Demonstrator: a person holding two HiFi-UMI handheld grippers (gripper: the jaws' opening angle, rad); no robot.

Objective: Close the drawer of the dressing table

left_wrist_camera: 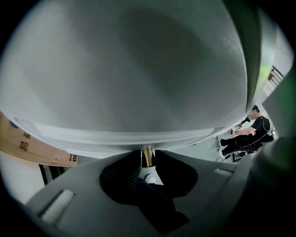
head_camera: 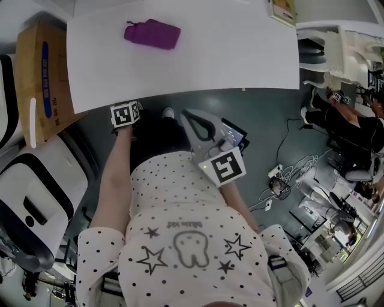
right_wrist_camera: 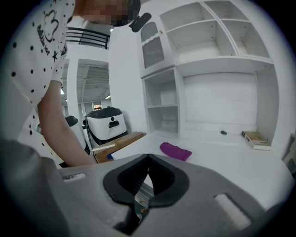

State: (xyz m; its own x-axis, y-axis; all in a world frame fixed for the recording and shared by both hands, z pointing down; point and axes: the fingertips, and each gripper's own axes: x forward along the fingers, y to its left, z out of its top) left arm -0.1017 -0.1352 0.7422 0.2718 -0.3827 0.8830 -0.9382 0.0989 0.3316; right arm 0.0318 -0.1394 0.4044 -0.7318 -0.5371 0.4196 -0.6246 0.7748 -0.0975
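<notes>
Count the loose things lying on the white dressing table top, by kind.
Purple pouch: 1
Book: 1
Small dark object: 1
Total: 3

A purple pouch [head_camera: 152, 33] lies on the white dressing table [head_camera: 240, 54].

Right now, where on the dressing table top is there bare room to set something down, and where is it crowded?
Nearly the whole white top is bare: everything right of and in front of the purple pouch, up to the book at the far right corner. Tight only at the front edge, where the left tool reaches under.
</notes>
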